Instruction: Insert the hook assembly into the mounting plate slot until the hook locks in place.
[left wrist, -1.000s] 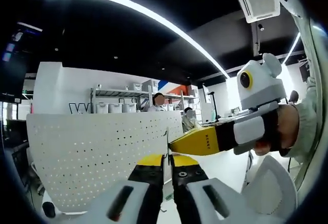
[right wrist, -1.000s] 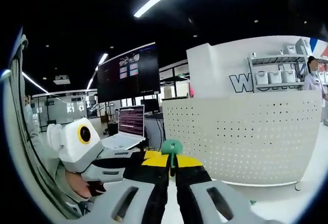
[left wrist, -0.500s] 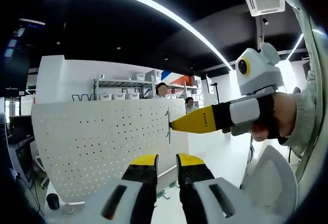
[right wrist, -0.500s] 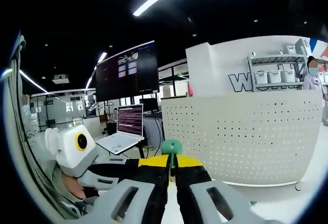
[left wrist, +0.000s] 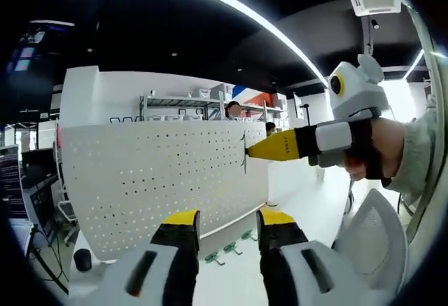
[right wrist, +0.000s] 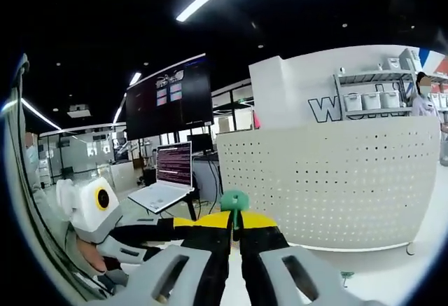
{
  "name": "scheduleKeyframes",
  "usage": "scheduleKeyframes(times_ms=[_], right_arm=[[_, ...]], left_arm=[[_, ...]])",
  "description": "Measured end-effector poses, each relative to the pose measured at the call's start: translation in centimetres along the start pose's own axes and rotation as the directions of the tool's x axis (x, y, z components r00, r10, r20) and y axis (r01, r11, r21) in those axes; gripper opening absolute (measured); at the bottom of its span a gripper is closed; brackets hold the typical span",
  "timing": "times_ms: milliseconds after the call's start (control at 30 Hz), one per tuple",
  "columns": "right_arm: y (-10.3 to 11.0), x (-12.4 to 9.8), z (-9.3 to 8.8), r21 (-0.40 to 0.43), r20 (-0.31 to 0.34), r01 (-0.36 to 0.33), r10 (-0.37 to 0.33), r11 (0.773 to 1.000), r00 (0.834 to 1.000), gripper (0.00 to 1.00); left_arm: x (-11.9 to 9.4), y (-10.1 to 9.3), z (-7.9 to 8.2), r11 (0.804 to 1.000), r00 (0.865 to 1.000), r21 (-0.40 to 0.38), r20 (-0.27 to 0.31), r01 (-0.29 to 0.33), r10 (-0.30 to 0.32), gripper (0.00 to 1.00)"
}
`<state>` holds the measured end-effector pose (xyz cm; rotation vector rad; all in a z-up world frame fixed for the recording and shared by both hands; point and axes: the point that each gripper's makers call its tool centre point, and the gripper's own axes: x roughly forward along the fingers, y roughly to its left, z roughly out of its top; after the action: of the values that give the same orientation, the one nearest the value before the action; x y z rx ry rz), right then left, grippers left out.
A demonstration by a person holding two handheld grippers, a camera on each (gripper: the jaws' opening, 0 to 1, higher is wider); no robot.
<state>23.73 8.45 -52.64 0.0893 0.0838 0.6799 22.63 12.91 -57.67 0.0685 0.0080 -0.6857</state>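
The white perforated mounting plate (left wrist: 161, 180) stands upright on the table, also in the right gripper view (right wrist: 343, 187). My right gripper (right wrist: 234, 220) is shut on the hook assembly (right wrist: 234, 199), whose green head sticks up between the yellow jaw tips. In the left gripper view that right gripper (left wrist: 250, 153) comes in from the right and holds the thin hook (left wrist: 244, 159) edge-on, in front of the plate's right end. My left gripper (left wrist: 227, 223) stands open below it with nothing between its jaws. The left gripper (right wrist: 164, 227) lies low on the left in the right gripper view.
Several loose green hooks (left wrist: 227, 248) lie on the white table in front of the plate. A laptop (right wrist: 164, 180) and a large dark screen (right wrist: 171, 99) stand behind the plate's left end. A white chair back (left wrist: 371, 243) is close on the right.
My left gripper has opened from shut on the hook and drawn down and away from it. The right gripper keeps the hook, now closer to the plate.
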Motion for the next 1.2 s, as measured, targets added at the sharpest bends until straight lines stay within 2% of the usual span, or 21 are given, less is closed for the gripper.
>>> scheduleKeyframes(times_ms=[200,600,867,1200], right_arm=[[-0.6,0.7,-0.1,-0.005,0.002,0.028,-0.028,1.0,1.0,0.01],[-5.7,3.6,1.3,-0.056,0.048,0.172,-0.169,0.984,0.984,0.01],[-8.5,5.1,1.6,-0.073,0.049,0.235,-0.232,0.969,0.972,0.01],[-11.2,7.4,2.1,-0.089,0.045,0.276,-0.273,0.957,0.961,0.01]], left_arm=[[-0.6,0.5,-0.7,1.0,1.0,-0.001,-0.018,-0.011,0.011,0.37],[-1.7,1.2,-1.6,0.999,0.999,-0.024,-0.021,-0.029,0.029,0.39],[-2.2,1.7,-2.4,0.998,0.999,-0.043,-0.039,-0.039,0.037,0.43],[-2.7,2.2,-3.0,0.997,0.997,-0.056,-0.059,-0.054,0.05,0.48]])
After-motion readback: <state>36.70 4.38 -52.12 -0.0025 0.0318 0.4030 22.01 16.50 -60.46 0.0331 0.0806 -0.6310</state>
